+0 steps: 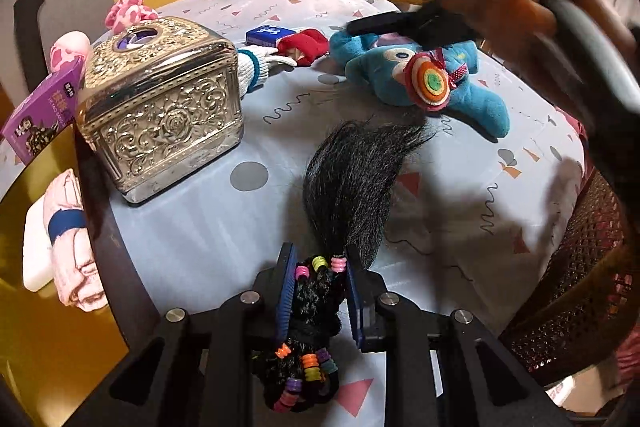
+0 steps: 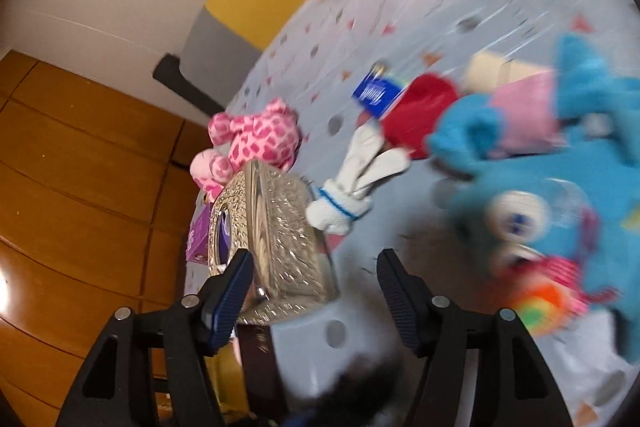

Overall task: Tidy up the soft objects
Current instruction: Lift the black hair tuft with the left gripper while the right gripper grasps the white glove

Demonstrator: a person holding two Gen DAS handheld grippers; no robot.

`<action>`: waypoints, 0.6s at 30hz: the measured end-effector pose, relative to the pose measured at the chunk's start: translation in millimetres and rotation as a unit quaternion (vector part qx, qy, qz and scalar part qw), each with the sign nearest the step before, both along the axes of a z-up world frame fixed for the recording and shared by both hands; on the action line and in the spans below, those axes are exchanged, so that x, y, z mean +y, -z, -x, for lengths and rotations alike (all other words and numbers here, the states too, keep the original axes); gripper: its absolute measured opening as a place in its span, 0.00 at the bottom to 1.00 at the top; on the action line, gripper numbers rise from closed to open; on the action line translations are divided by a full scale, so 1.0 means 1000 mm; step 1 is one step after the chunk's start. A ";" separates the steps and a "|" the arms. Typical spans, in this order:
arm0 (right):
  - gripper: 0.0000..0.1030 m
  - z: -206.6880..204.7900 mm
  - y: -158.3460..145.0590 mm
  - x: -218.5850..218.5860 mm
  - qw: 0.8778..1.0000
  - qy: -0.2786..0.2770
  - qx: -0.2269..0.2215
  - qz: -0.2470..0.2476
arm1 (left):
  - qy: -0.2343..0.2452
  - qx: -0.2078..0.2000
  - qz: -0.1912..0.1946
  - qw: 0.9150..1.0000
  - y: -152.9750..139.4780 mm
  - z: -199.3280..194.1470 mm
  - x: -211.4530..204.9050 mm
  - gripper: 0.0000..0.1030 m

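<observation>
My left gripper (image 1: 320,263) is shut on a black braided hairpiece (image 1: 348,183) with coloured beads; its loose hair fans out over the tablecloth. A blue plush toy (image 1: 424,79) with a felt flower lies at the far right of the table; it also shows blurred in the right wrist view (image 2: 536,179). My right gripper (image 2: 316,267) is open and empty, above the table near the plush; it appears blurred, held by a hand, in the left wrist view (image 1: 392,23). A white glove (image 2: 352,183), a red soft item (image 2: 424,107) and a pink spotted plush (image 2: 260,139) lie beyond.
An ornate metal tissue box (image 1: 160,107) stands at the left on the table (image 1: 248,219). A purple carton (image 1: 40,115) and a blue packet (image 1: 266,36) lie nearby. Folded pink cloth (image 1: 68,243) sits below the table's left edge. A wicker chair (image 1: 576,267) is at right.
</observation>
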State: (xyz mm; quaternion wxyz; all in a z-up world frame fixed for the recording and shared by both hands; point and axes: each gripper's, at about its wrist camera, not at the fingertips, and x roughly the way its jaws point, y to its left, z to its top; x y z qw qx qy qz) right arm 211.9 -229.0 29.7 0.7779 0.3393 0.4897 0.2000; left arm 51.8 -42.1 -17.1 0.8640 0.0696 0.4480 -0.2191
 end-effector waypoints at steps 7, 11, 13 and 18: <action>0.76 -0.065 0.049 0.036 0.995 0.017 0.099 -0.023 | -0.001 -0.007 0.014 1.000 0.000 0.010 0.009 0.23; 0.76 -0.090 0.069 0.049 0.991 0.034 0.126 0.008 | -0.001 -0.007 0.022 1.000 0.003 0.007 0.010 0.23; 0.76 -0.099 0.080 0.055 0.990 0.036 0.139 0.012 | 0.000 -0.009 0.022 1.000 0.004 0.006 0.009 0.23; 0.40 -0.107 0.079 0.066 0.987 0.020 0.130 0.094 | -0.002 -0.008 0.028 1.000 0.003 0.008 0.012 0.23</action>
